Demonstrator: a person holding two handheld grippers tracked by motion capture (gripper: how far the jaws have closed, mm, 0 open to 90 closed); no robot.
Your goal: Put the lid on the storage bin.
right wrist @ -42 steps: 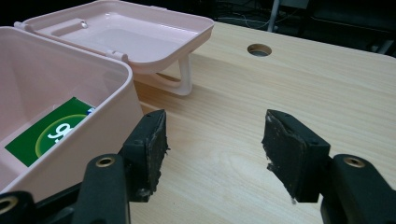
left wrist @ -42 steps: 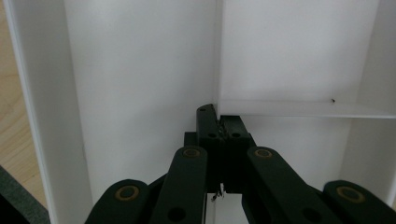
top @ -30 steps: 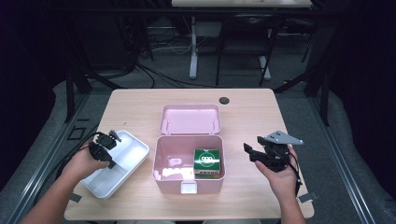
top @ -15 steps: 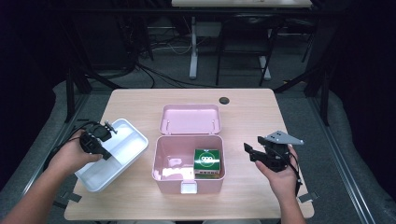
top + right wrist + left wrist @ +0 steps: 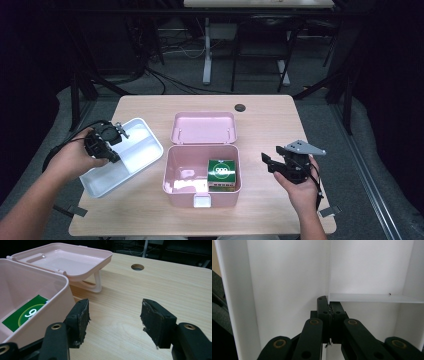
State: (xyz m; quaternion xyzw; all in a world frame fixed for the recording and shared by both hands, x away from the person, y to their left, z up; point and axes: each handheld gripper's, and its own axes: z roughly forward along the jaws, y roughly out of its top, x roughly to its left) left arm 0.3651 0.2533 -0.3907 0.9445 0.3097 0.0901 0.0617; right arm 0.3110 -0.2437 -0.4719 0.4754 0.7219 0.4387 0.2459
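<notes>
Two grippers: left gripper (image 5: 116,134) clamps white tray (image 5: 142,150) divider, lifting it; right gripper (image 5: 113,315) hovers half-open, empty.

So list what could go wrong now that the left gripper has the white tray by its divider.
1. The left gripper pinches only the thin inner divider of the white tray; the tray hangs tilted and could slip or swing.
2. Carried toward the pink box, its low edge could catch the box rim or the open lid.
3. The green carton stands inside the box, so the tray may not seat flat.
</notes>
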